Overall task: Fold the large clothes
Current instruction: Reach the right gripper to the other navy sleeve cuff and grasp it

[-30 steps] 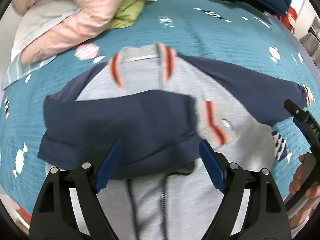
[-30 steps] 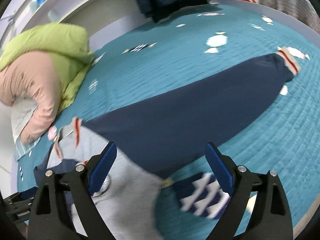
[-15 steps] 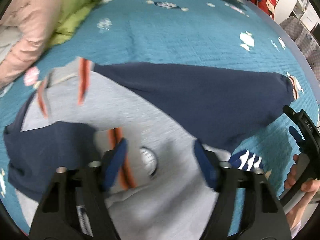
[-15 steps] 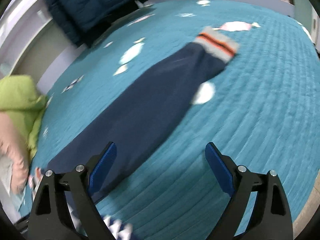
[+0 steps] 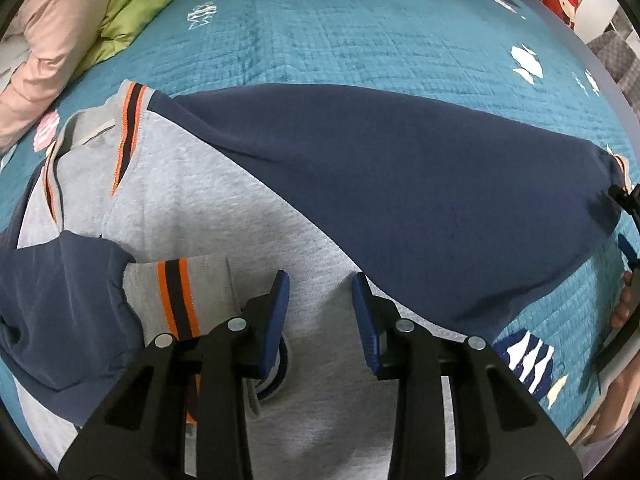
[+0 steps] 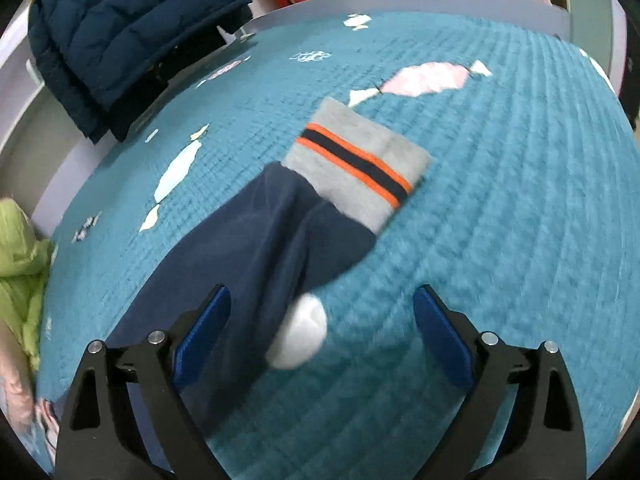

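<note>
The left gripper [image 5: 320,300], jaws just narrowing on nothing, hovered lower centre over the sweatshirt [image 5: 224,216]; the right gripper [image 6: 322,320], spread wide, risked dragging the outstretched sleeve [image 6: 280,220] askew.
</note>
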{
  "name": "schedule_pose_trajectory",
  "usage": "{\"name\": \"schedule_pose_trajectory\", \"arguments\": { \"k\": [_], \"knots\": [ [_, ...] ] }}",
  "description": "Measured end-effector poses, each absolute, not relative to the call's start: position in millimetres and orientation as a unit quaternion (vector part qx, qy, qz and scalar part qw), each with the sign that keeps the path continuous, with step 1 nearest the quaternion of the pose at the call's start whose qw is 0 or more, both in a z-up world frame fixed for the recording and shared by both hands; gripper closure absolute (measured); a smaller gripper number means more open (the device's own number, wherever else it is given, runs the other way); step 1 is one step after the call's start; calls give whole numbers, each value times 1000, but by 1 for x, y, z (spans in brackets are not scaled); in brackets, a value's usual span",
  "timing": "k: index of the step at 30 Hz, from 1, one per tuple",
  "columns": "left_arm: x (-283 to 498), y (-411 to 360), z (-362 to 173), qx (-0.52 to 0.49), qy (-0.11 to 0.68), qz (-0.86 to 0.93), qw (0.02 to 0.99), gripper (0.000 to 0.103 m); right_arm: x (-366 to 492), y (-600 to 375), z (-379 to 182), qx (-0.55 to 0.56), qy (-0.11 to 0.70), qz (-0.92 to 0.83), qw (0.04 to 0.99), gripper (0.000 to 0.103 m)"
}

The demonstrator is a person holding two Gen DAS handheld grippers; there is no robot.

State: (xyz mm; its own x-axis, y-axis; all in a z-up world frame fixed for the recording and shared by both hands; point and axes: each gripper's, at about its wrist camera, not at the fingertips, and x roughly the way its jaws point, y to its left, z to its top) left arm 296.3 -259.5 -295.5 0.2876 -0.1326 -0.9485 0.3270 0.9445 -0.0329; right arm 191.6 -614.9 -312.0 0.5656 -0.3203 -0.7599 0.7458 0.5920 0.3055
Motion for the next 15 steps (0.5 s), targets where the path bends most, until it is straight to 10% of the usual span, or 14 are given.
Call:
{"name": "schedule_pose_trajectory", "arguments": {
  "k": [9,15],
  "knots": [
    [292,-263,-294,93,570,-144,803,70,191,-635,-312,395,294,-268,828,80],
    [291,-262,-294,93,572,-142,803,68,187,-620,-273,411,249,-218,850,84]
  ]
}}
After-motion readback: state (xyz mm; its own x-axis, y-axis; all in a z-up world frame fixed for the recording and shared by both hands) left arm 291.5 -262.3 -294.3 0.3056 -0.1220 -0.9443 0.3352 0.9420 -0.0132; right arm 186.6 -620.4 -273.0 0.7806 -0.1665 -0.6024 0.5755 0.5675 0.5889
